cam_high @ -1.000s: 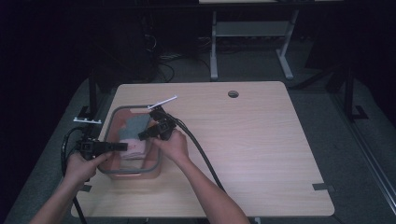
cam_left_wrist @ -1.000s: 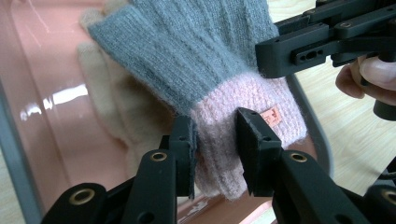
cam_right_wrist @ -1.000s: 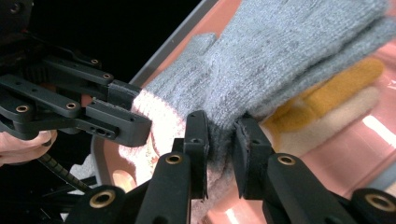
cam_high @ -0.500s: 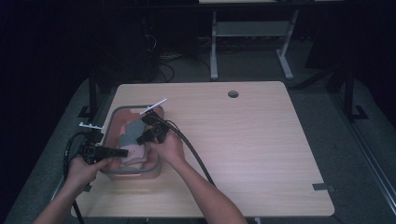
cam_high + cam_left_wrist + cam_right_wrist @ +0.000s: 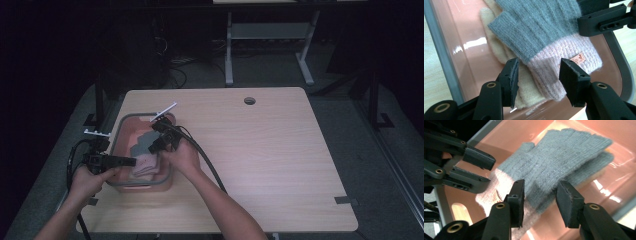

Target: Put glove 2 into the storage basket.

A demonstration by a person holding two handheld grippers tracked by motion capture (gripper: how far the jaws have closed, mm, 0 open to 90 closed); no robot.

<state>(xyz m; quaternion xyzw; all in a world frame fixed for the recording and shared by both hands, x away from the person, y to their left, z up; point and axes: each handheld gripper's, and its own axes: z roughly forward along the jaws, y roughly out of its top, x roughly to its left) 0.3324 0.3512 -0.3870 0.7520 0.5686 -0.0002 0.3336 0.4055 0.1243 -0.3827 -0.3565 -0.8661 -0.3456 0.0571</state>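
2 grippers, left (image 5: 537,75) and right (image 5: 541,195), just opened, jaws clear of glove (image 5: 541,32): soft, light knit; pinch pink cuff (image 5: 566,62)

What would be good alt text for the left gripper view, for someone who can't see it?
A grey knitted glove with a pink cuff lies on a cream glove in a pink tray. The left tool has just been opening its jaws, which now stand open either side of the pink cuff, pads off it. The right tool shows at the upper right.

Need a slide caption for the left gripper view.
Left claw open over grey-and-pink glove lying in pink tray.
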